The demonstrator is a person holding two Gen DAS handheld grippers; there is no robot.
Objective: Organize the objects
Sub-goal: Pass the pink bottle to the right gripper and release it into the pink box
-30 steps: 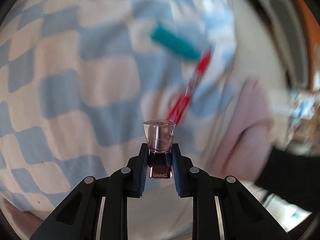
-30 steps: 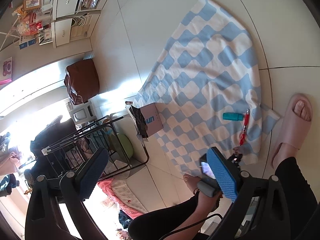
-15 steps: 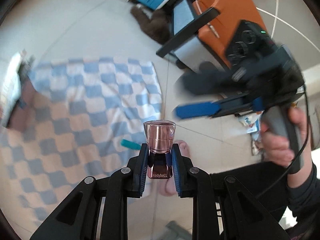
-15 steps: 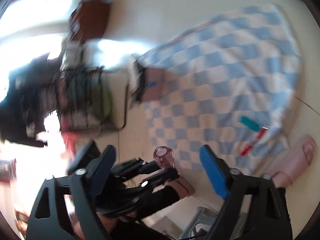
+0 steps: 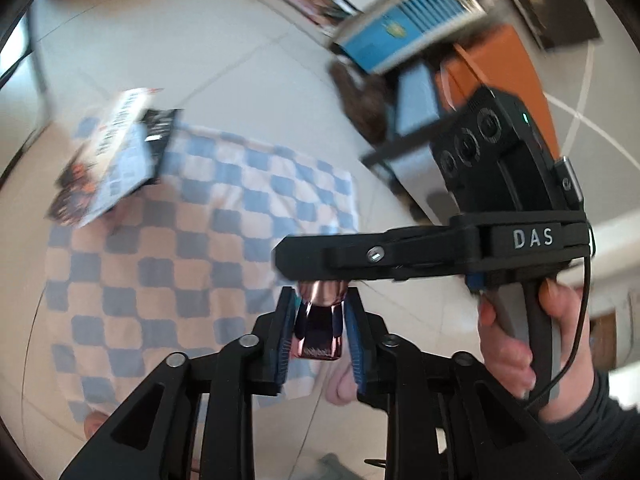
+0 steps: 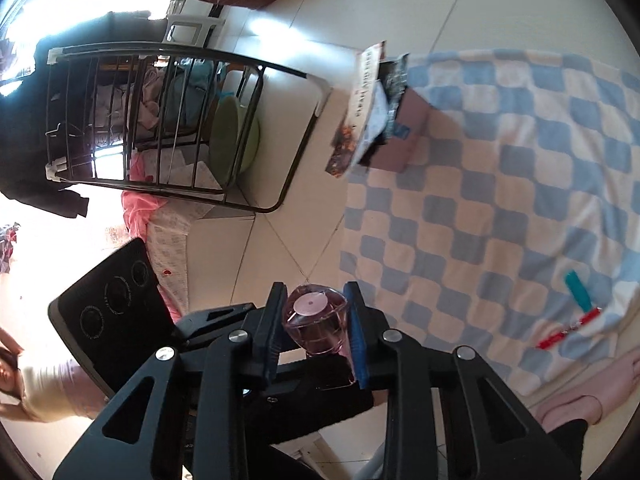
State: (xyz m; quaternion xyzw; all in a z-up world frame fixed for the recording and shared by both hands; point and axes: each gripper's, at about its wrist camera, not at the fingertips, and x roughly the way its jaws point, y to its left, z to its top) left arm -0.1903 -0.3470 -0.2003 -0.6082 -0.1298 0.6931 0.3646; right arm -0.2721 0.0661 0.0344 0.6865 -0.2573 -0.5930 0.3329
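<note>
A small pink bottle [image 5: 319, 336] with a clear pink cap [image 6: 314, 306] hangs in the air above the floor, between both grippers. My right gripper [image 6: 316, 304] is closing and its blue pads press on the cap from both sides. In the left wrist view the right gripper [image 5: 320, 264] comes in from the right, across the top of the bottle. My left gripper [image 5: 320, 300] has its jaws opening around the bottle's lower body, with a thin gap on each side. A teal marker [image 6: 578, 292] and a red pen [image 6: 568, 330] lie on the checked cloth [image 6: 500, 200].
A cardboard box with a printed packet [image 6: 380, 120] stands at the cloth's far corner, also in the left wrist view as the box [image 5: 112, 160]. A black wire rack [image 6: 160, 120] stands on the tiled floor. A foot in a pink slipper [image 6: 580, 400] is near the cloth's edge. Orange furniture [image 5: 500, 72] is behind.
My left gripper rose from the cloth with the bottle. The right gripper swung over, rolled, and closed from wide open onto the cap. The left pads have eased off the bottle.
</note>
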